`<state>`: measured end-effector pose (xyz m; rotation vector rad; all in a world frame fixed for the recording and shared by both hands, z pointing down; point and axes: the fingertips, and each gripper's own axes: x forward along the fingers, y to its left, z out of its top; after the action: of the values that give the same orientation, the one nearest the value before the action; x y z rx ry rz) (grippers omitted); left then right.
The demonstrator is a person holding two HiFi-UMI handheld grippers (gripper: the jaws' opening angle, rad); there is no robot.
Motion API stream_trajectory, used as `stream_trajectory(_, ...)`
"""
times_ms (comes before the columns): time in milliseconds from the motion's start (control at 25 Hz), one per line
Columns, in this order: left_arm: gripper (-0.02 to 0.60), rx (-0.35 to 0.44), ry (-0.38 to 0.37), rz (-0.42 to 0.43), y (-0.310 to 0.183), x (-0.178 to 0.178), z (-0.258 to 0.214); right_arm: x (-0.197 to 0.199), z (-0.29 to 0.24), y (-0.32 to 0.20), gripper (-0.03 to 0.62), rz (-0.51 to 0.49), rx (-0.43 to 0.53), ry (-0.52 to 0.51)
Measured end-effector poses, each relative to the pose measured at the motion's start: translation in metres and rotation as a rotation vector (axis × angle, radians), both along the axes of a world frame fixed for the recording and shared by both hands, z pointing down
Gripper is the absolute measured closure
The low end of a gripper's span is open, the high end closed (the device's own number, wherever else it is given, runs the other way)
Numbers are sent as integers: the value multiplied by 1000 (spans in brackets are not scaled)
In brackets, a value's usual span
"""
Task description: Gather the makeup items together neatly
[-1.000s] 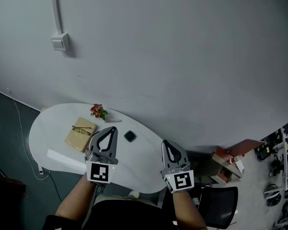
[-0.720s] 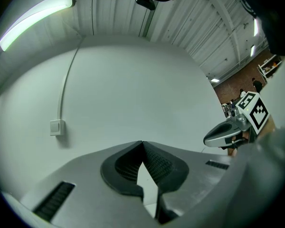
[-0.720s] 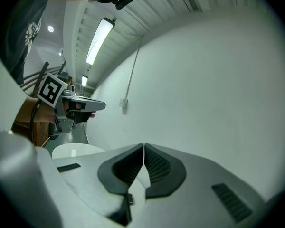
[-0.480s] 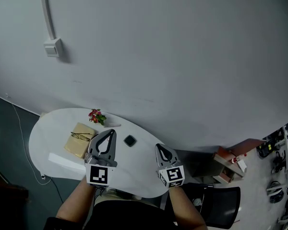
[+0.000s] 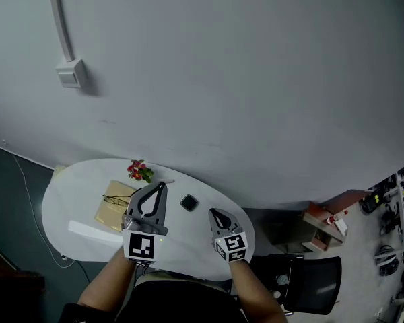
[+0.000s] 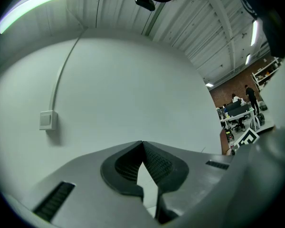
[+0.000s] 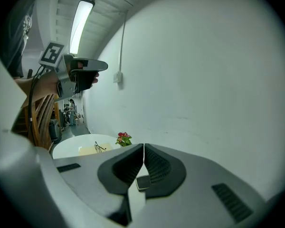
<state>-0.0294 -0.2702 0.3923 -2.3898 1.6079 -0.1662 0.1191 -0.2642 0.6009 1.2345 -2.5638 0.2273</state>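
Note:
On the white oval table (image 5: 67, 194) lies a small black square compact (image 5: 188, 202); in the right gripper view the compact (image 7: 143, 182) shows through the gap below the shut jaw tips. My left gripper (image 5: 163, 185) hovers over the table's middle, just left of the compact, jaws shut and empty. In its own view the left gripper (image 6: 142, 142) faces the bare wall. My right gripper (image 5: 213, 212) is at the table's right end, just right of the compact and shut on nothing; its own view shows the right gripper (image 7: 143, 145) aimed along the table.
A tan book with glasses on it (image 5: 116, 206), a small red flower bunch (image 5: 140, 171) and a white strip (image 5: 94, 231) sit on the table's left half. A black chair (image 5: 303, 281) stands to the right. A wall switch (image 5: 70, 75) hangs above.
My right gripper has moved left and forward, from beyond the table's right edge to over its right end. The left gripper has hardly moved. The head view has tilted a little.

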Motion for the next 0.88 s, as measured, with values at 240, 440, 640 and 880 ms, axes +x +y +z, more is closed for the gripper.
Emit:
stream_trajectory(240, 565, -12, -9, 12, -7, -13, 6, -33, 39, -10, 566, -54, -39, 61)
stream_trajectory(440, 565, -14, -7, 5, -9, -22, 7, -50, 75, -18, 566, -86, -97, 102)
stream_trajectory(640, 565, -16, -15, -2, -9, -28, 9, -62, 102, -23, 566, -114, -163, 107)
stream_trajectory(880, 565, -17, -21, -12, -8, -33, 10, -65, 128, -28, 566, -146, -209, 152)
